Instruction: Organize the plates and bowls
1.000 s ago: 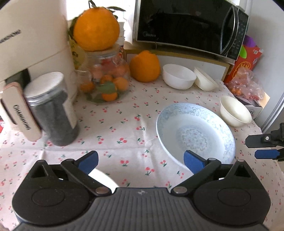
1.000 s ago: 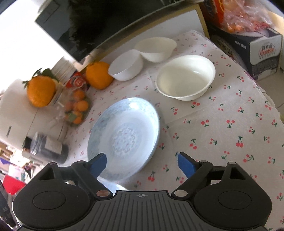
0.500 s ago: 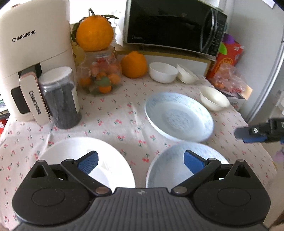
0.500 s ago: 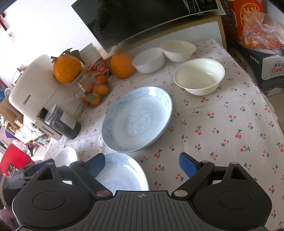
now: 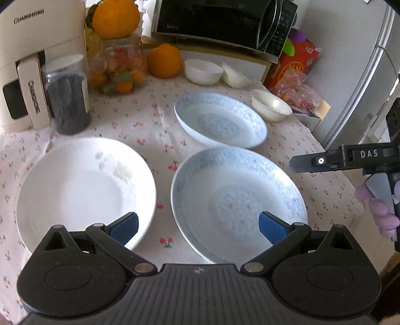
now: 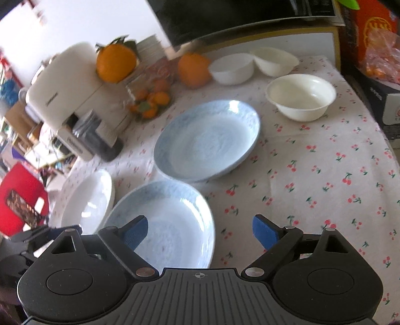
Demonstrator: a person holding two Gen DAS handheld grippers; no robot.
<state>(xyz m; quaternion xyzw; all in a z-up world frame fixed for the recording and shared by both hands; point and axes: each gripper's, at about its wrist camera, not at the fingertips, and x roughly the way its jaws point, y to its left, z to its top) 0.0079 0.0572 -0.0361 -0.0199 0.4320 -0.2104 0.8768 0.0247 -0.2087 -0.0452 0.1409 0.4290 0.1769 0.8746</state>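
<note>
A white plate [image 5: 85, 185] lies at the near left and a pale blue plate [image 5: 235, 200] at the near right; a second blue plate [image 5: 220, 120] lies behind it. Three white bowls stand at the back: one [image 5: 271, 105] by the right edge, two [image 5: 203, 71] under the microwave. My left gripper [image 5: 198, 227] is open and empty, hovering above the gap between the near plates. My right gripper [image 6: 200, 231] is open and empty over the right rim of the near blue plate [image 6: 165, 220]. The far blue plate [image 6: 207, 140], white plate [image 6: 87, 200] and bowl [image 6: 301, 96] show in the right wrist view.
A cherry-print cloth [image 5: 150, 117] covers the table. At the back stand a white air fryer [image 5: 32, 50], a dark jar [image 5: 67, 92], a fruit jar [image 5: 117, 67], oranges [image 5: 163, 60] and a microwave [image 5: 220, 22]. Snack boxes [image 5: 297, 62] sit at the right.
Both grippers have pulled back and up from the table; the two near plates have come into view beneath them. Both stay open.
</note>
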